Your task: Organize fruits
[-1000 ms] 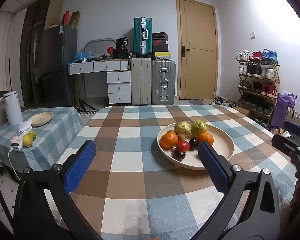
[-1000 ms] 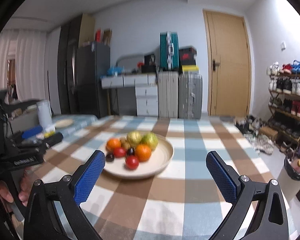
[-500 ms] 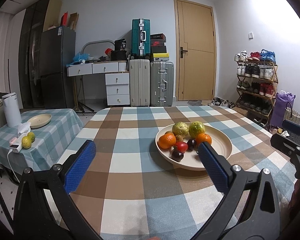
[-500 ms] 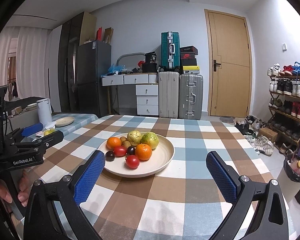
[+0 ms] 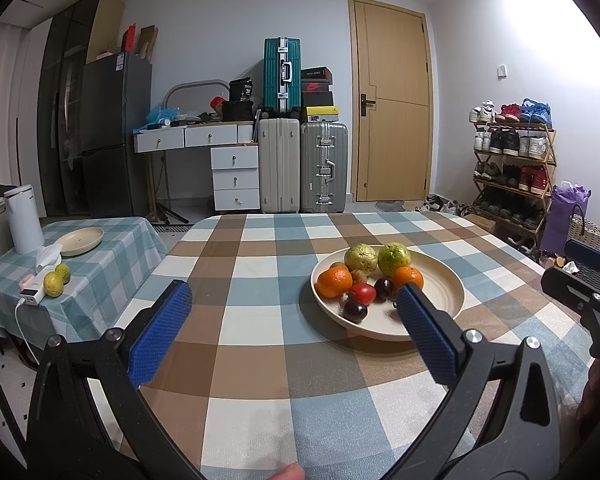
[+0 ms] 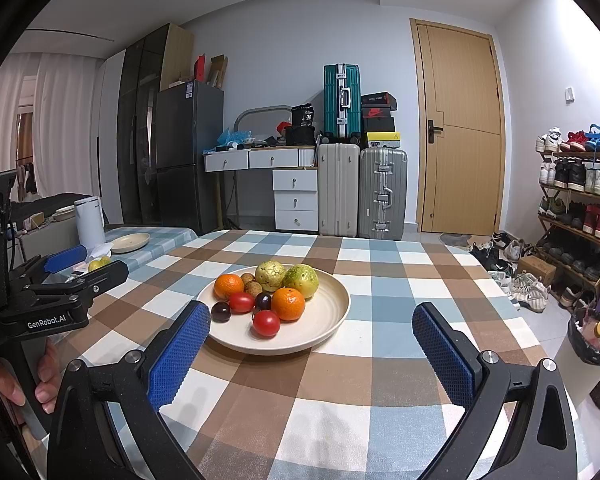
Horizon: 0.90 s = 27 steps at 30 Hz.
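Observation:
A cream plate [image 5: 446, 284] [image 6: 332, 300] on the checked table holds two oranges [image 6: 288, 303], two green fruits [image 6: 301, 275], two red tomatoes [image 6: 266, 323], dark plums [image 6: 221, 311] and small brown fruits. My left gripper [image 5: 296, 308] is open and empty, above the table just left of the plate. My right gripper [image 6: 312, 330] is open and empty, in front of the plate. Each gripper shows in the other's view, the left one [image 6: 60, 276] and the right one [image 5: 580, 276].
A low side table [image 5: 100, 264] at the left carries an empty cream plate [image 5: 80, 240], a white kettle [image 5: 22, 218], two yellow-green fruits [image 5: 56, 280] and a power bank. Suitcases, a desk, a fridge and a shoe rack [image 5: 512, 168] stand behind.
Both cameras have shifted slightly; the plate sits a little lower and nearer in both views. Both grippers stay open.

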Motion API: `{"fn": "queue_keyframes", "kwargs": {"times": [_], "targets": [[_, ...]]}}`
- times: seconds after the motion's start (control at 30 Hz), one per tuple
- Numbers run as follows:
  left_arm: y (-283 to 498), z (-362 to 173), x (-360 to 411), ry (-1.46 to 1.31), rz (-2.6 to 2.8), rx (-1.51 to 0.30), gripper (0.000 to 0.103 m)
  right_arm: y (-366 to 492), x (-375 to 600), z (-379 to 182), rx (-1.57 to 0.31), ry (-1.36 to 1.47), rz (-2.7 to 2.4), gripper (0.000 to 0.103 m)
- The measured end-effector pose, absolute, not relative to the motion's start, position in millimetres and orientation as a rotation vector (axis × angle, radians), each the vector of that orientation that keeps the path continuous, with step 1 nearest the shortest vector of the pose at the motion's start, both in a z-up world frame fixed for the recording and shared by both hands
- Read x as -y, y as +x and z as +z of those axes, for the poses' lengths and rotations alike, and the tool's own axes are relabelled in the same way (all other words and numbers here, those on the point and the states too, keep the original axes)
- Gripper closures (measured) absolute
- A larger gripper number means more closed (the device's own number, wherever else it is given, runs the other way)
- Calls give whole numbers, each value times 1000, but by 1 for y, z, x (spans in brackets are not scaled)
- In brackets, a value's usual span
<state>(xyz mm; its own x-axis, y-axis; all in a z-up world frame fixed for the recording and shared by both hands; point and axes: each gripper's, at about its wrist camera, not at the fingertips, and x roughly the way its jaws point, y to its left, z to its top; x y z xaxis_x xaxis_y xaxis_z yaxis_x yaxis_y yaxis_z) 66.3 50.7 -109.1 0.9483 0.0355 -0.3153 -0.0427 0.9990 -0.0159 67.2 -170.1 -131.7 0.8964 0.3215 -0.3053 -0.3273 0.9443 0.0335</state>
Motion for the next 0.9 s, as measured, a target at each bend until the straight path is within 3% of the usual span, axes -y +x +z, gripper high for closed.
{"fn": "queue_keyframes", "kwargs": {"times": [0.9], "targets": [[65,-108,-51,-23,41,-319,1,67,170,-132,-312,-19,336,0]]}}
